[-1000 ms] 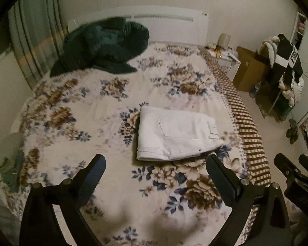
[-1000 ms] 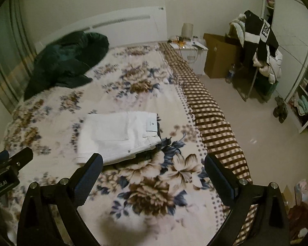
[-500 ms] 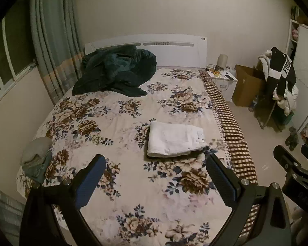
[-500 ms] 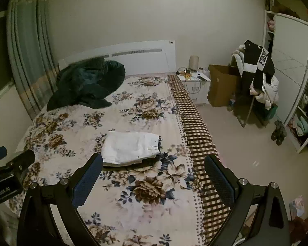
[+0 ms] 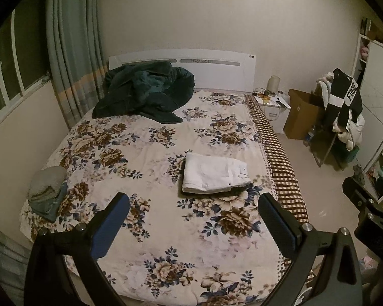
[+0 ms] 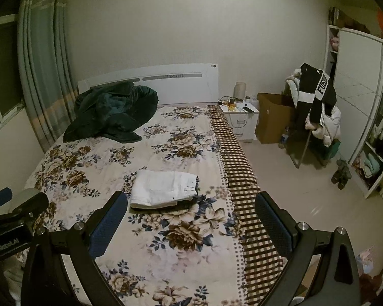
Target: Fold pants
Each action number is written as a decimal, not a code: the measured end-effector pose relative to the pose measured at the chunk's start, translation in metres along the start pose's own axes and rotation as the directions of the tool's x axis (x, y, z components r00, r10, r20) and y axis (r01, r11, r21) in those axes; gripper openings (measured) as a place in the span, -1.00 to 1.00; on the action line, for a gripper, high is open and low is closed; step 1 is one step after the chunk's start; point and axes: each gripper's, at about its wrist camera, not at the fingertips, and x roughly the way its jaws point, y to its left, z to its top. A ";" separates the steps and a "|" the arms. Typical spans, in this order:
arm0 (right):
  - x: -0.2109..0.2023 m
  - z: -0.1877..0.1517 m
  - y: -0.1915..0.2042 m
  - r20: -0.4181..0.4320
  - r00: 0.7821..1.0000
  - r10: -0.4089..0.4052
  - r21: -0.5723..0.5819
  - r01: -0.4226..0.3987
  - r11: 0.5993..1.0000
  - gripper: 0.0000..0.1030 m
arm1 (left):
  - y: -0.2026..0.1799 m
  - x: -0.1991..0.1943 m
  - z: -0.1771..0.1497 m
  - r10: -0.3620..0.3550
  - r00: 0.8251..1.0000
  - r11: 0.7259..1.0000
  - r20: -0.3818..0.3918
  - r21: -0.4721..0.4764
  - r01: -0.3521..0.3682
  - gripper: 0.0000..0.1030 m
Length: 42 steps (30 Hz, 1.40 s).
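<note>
Lying folded: pants [image 5: 214, 174] on bed [image 5: 150, 137]

Dim warm light, plain cream walls [image 5: 191, 12]. Bed with floral brown-and-blue bedspread [image 5: 145, 137], white headboard [image 5: 217, 68], dark green crumpled blanket [image 5: 145, 91] at its head. Grey-green curtains [image 5: 71, 51] beside window [image 5: 10, 66]. White nightstand [image 6: 242, 119], brown cardboard box [image 6: 273, 117], pale tiled floor [image 6: 293, 191], white wardrobe [image 6: 357, 97].
</note>
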 end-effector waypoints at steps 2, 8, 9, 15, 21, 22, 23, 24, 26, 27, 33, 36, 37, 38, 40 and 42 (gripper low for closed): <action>-0.001 -0.001 0.000 -0.008 1.000 -0.001 -0.003 0.001 1.000 0.97 | 0.001 -0.003 -0.001 0.005 1.000 1.000 0.001 0.002 -0.005 1.00; -0.006 0.004 0.003 -0.027 0.999 0.018 -0.010 -0.018 1.000 0.97 | 0.002 -0.007 -0.007 0.023 1.000 1.000 0.001 0.015 -0.023 1.00; -0.006 0.005 0.003 -0.030 0.999 0.021 -0.012 -0.021 1.000 0.97 | 0.002 -0.008 -0.008 0.026 1.000 1.000 -0.002 0.015 -0.026 1.00; 0.002 0.006 0.007 -0.037 0.999 0.034 -0.025 -0.034 0.999 0.97 | 0.002 -0.009 -0.010 0.026 1.000 1.000 -0.004 0.016 -0.026 1.00; 0.010 0.005 0.007 -0.044 0.998 0.041 -0.022 -0.042 0.999 0.98 | 0.001 -0.009 -0.010 0.029 1.000 0.999 -0.003 0.016 -0.028 1.00; 0.011 0.004 0.008 -0.044 0.998 0.041 -0.021 -0.042 0.999 0.98 | 0.003 -0.008 -0.012 0.028 1.000 0.999 -0.002 0.016 -0.028 1.00; 0.011 0.004 0.007 -0.044 0.998 0.041 -0.020 -0.042 0.999 0.98 | 0.003 -0.008 -0.012 0.029 1.000 0.999 -0.002 0.015 -0.029 1.00; 0.011 0.004 0.007 -0.044 0.998 0.041 -0.020 -0.042 0.999 0.98 | 0.003 -0.008 -0.012 0.029 1.000 0.999 -0.003 0.014 -0.029 1.00; 0.011 0.004 0.007 -0.044 0.998 0.043 -0.021 -0.044 0.999 0.98 | 0.003 -0.008 -0.012 0.027 1.000 0.999 -0.005 0.017 -0.027 1.00; 0.011 0.004 0.007 -0.045 0.998 0.043 -0.021 -0.044 0.999 0.98 | 0.003 -0.008 -0.012 0.028 1.000 0.999 -0.007 0.017 -0.028 1.00; 0.015 -0.002 0.010 -0.052 0.998 0.046 -0.019 -0.047 0.999 0.98 | 0.009 -0.012 -0.016 0.027 1.000 1.000 -0.009 0.015 -0.027 1.00; 0.015 -0.002 0.010 -0.051 0.998 0.045 -0.019 -0.046 0.999 0.98 | 0.008 -0.011 -0.015 0.028 1.000 1.000 -0.007 0.015 -0.028 1.00; 0.015 -0.003 0.010 -0.051 0.998 0.046 -0.018 -0.047 0.999 0.98 | 0.007 -0.011 -0.015 0.027 1.000 1.000 -0.008 0.013 -0.027 1.00; 0.015 -0.003 0.010 -0.051 0.998 0.046 -0.018 -0.047 0.999 0.98 | 0.008 -0.012 -0.016 0.028 1.000 1.000 -0.006 0.012 -0.028 1.00; 0.015 -0.002 0.010 -0.050 0.998 0.046 -0.019 -0.047 0.999 0.98 | 0.008 -0.012 -0.016 0.030 1.000 0.999 -0.005 0.016 -0.029 1.00; 0.015 -0.003 0.010 -0.049 0.998 0.045 -0.018 -0.046 0.999 0.98 | 0.010 -0.013 -0.017 0.029 1.000 0.999 -0.003 0.014 -0.028 1.00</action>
